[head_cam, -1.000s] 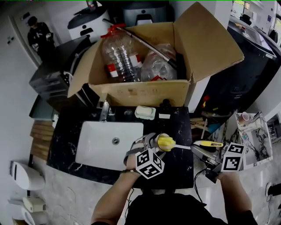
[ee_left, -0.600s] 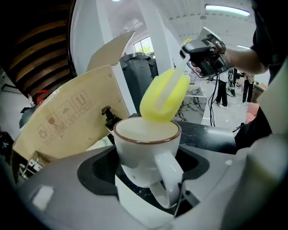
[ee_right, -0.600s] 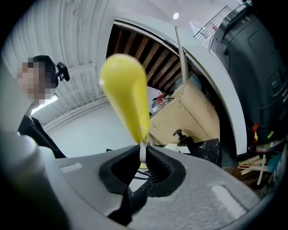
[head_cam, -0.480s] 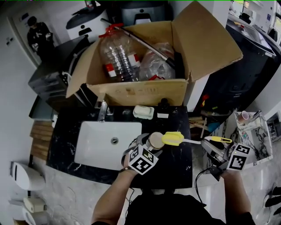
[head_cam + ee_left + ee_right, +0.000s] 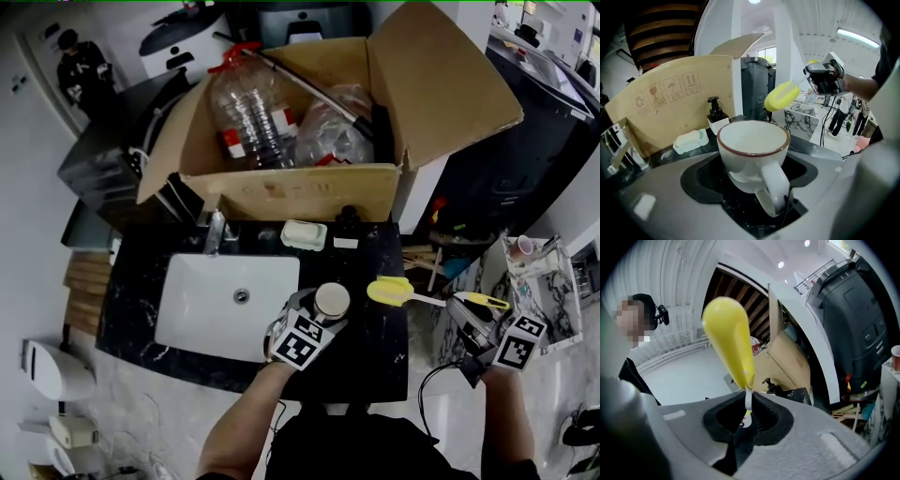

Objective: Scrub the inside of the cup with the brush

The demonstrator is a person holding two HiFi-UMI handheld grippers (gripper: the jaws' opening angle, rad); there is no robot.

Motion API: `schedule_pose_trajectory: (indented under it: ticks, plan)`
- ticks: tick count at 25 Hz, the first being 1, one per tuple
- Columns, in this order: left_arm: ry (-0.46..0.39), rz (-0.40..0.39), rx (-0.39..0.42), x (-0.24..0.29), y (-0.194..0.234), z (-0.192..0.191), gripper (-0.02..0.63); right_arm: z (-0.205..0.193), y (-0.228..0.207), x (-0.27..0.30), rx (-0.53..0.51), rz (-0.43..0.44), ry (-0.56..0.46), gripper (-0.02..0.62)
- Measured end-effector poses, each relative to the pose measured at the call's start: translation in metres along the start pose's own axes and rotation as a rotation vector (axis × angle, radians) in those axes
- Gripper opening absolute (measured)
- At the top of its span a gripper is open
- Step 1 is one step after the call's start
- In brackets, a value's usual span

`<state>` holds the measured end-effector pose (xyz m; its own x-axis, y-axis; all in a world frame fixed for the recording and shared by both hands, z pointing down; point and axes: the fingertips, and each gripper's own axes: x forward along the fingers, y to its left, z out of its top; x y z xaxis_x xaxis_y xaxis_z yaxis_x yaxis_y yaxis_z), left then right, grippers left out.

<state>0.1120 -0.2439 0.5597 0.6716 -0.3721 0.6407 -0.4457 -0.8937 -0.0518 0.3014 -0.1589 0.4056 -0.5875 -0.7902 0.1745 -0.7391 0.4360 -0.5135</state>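
The left hand-held gripper (image 5: 304,317) has its jaws spread wide and clamped on the sides of a white ceramic cup with a thin brown rim (image 5: 331,301). The cup is upright, mouth up, at the right edge of the white rectangular sink (image 5: 202,314), over the black marbled counter (image 5: 375,352). In the left gripper view the cup (image 5: 752,152) fills the gap between the jaws, its handle turned back toward the camera, and its inside looks plain white.

The right hand-held gripper (image 5: 461,312) is closed tight on the thin white stem of a brush with an oblong yellow sponge head (image 5: 392,292). The brush lies roughly level over the right end of the counter. Its head points toward the cup and sits near it on the right, outside it and not touching. In the right gripper view the stem is pinched between the black pads and the yellow head (image 5: 729,341) rises above them.

Behind the sink stand a metal faucet (image 5: 214,230), a pale green soap dish (image 5: 305,234) and a black pump dispenser (image 5: 349,220). Just behind them is an open cardboard box (image 5: 300,192) holding clear plastic bottles (image 5: 248,112).
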Motion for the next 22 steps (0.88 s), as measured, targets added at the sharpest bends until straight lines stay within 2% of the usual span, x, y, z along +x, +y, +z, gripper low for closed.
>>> schedule_pose_trajectory:
  ticks: [9,22]
  plan:
    - [-0.056,0.011,-0.139,0.023,0.006,-0.016,0.400,-0.017,-0.010,-0.010,-0.002,-0.021,0.039,0.041]
    - [-0.035,0.107,-0.121,0.017,0.008,-0.017,0.407,-0.012,-0.022,-0.025,-0.002,0.034,0.023,0.041]
